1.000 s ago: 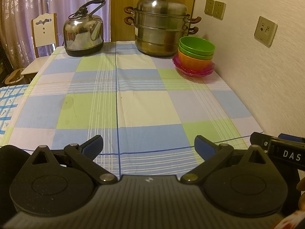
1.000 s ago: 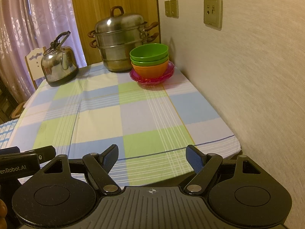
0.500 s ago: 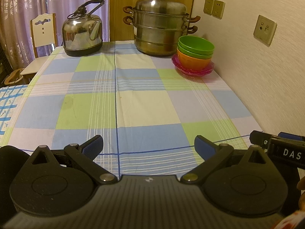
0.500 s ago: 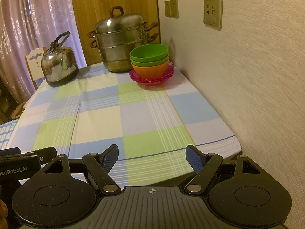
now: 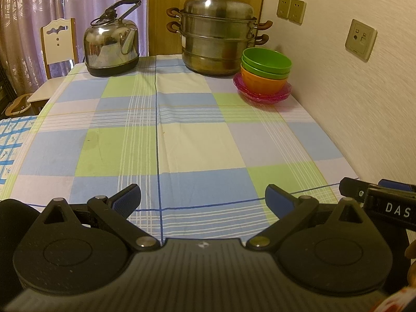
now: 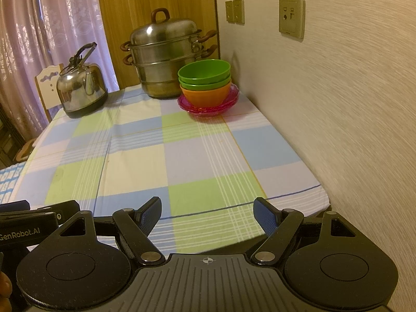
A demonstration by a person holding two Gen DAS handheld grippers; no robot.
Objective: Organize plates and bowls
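Stack: two green bowls [image 5: 265, 60] are sitting nested in an orange bowl [image 5: 262, 83], which is resting on pink plates [image 5: 261, 94] at the far right of the table [image 5: 182, 140], close to the wall and just beside the steamer pot [image 5: 217, 36].
Left gripper [image 5: 202, 199]: it is hanging over the near edge of the table with its blue pads spread wide apart and nothing between them.
Right gripper [image 6: 207, 214]: it is hovering at the near right edge with its fingers likewise standing apart and gripping nothing; the stack is lying far ahead of it.
Neighbours: a kettle [image 5: 111, 49] is standing at the far left, well apart from the bowls; a chair [image 5: 58, 44] is showing beyond the table's left side.
Stage, as a judgement: the bowls and plates appear to be already gathered into one pile, and no loose dish is showing on the cloth, so the job is looking close to finished, or a re-sort is only beginning.
Doing the step well: if the pile is to be touched, the right gripper is sitting better for it, being on the wall side. Approaching along the wall line, keeping the fingers wide, and taking the top green bowl by its near rim is looking safest.
Risk: the nested bowls are likely to be lifting together, and the pot handles beside them are leaving little room on the left.
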